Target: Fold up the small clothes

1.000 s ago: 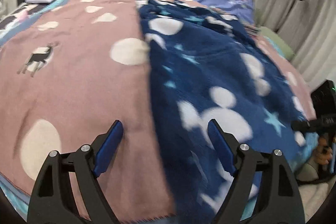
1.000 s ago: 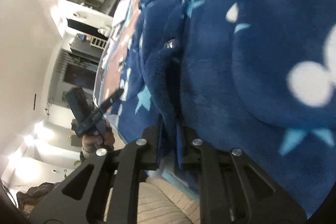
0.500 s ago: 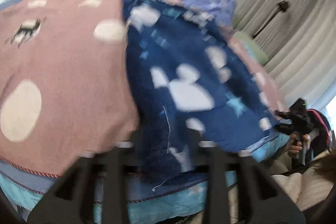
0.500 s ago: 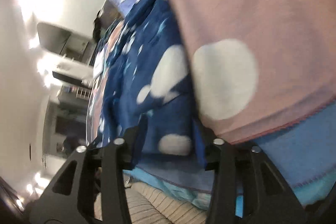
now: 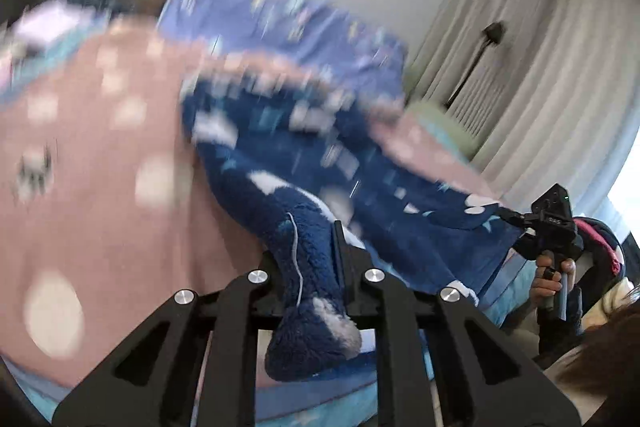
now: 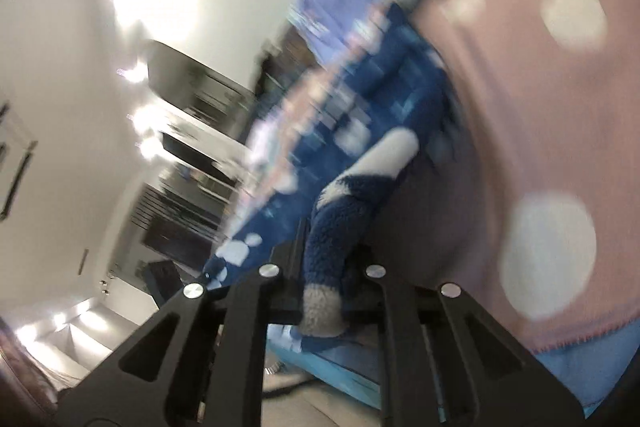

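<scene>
— Where's the blue fleece garment (image 5: 308, 259)?
— Over the pink spotted blanket (image 5: 100, 227) on the bed, its near edge raised.
— And the tongs?
— The left tongs (image 5: 310, 267) have just closed and clamp one fleece corner; the right tongs (image 6: 326, 267), also just closed, pinch another.

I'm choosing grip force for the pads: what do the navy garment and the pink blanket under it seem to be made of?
The navy garment looks like thick fleece or sherpa: a curly, matte pile that bunches fat between the left gripper and the right gripper fingers. The pink blanket looks like a thinner, flatter brushed knit with a stitched hem; motion blur leaves its nap uncertain.
</scene>
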Motion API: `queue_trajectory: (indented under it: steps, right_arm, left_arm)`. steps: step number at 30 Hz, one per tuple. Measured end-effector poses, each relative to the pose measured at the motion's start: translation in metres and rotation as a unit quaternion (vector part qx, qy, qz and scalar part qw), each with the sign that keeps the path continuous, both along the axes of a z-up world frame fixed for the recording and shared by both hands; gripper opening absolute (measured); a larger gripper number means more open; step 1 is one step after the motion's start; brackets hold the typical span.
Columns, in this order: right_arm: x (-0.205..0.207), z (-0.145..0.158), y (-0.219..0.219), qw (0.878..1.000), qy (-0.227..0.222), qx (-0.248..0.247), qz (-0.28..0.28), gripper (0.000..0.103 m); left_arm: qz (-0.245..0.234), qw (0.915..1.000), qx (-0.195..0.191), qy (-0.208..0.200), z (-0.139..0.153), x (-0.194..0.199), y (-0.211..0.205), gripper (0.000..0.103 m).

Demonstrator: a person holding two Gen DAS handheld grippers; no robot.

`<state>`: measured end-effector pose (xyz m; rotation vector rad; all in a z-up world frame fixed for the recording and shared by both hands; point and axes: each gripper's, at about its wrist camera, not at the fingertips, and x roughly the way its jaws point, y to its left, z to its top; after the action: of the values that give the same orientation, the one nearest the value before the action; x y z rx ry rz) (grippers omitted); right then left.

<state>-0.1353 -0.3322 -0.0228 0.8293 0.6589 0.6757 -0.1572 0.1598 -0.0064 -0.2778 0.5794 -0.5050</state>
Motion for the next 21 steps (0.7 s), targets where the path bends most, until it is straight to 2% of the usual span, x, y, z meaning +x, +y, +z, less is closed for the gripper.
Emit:
queue_trajectory:
  steps: [1, 4, 6, 7, 9, 10, 12, 14, 16, 21]
  right_arm:
    - [-0.002, 0.010, -0.002, 1.000, -0.015, 0.005, -0.002, 0.011]
    - [-0.022, 0.051, -0.007, 0.996, -0.086, 0.022, -0.003, 0.011]
    - [-0.056, 0.078, -0.013, 0.990, -0.140, 0.018, 0.000, 0.011]
    - [-0.068, 0.085, -0.014, 0.988, -0.155, 0.008, -0.002, 0.011]
    - [-0.102, 0.104, -0.013, 0.978, -0.196, -0.056, -0.033, 0.011]
    - [-0.115, 0.109, -0.010, 0.971, -0.208, -0.104, -0.058, 0.012]
    - [-0.111, 0.105, -0.005, 0.969, -0.186, -0.146, -0.076, 0.012]
    - [-0.086, 0.088, 0.002, 0.975, -0.153, -0.144, -0.072, 0.012]
    - [-0.061, 0.074, 0.008, 0.981, -0.124, -0.132, -0.065, 0.012]
    - [-0.007, 0.074, 0.021, 0.977, -0.127, -0.146, -0.091, 0.012]
  left_arm:
    - [0.000, 0.9994, 0.000, -0.033, 0.024, -0.007, -0.001, 0.015]
    - [-0.006, 0.9960, 0.000, -0.090, 0.062, -0.029, -0.001, 0.014]
    - [0.001, 0.9911, 0.010, -0.133, 0.083, -0.058, -0.001, 0.015]
    - [0.009, 0.9883, 0.020, -0.151, 0.089, -0.074, -0.001, 0.015]
    - [0.022, 0.9837, 0.045, -0.173, 0.092, -0.091, -0.005, 0.016]
    - [0.031, 0.9819, 0.062, -0.176, 0.090, -0.097, -0.006, 0.018]
    - [0.037, 0.9847, 0.085, -0.148, 0.077, -0.086, -0.011, 0.018]
    - [0.036, 0.9909, 0.082, -0.101, 0.056, -0.056, -0.013, 0.018]
    - [0.035, 0.9943, 0.064, -0.078, 0.045, -0.031, -0.011, 0.018]
    - [0.053, 0.9956, 0.031, -0.070, 0.038, 0.016, -0.002, 0.018]
